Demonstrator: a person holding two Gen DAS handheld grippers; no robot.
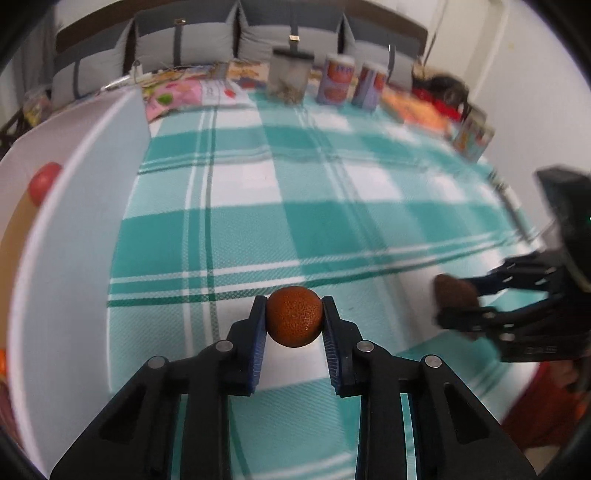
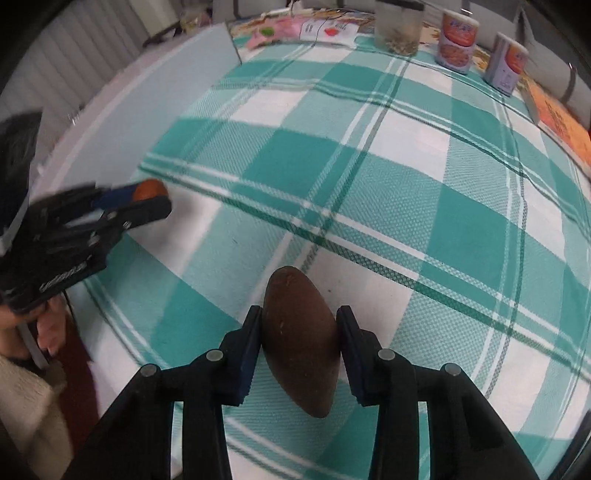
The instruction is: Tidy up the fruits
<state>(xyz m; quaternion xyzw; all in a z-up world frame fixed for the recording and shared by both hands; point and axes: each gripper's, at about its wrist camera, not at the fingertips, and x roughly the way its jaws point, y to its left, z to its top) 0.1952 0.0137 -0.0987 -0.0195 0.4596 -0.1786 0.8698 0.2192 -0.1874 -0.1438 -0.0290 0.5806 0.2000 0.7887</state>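
Orange (image 1: 294,316) between left gripper (image 1: 294,321) pads

The teal-and-white checked tablecloth (image 2: 388,177) is the landmark. Along its far edge stand a clear plastic jar (image 2: 398,27) and, right of it, two labelled tins (image 2: 457,38). A pale flat board (image 2: 155,96) lies along its left side.
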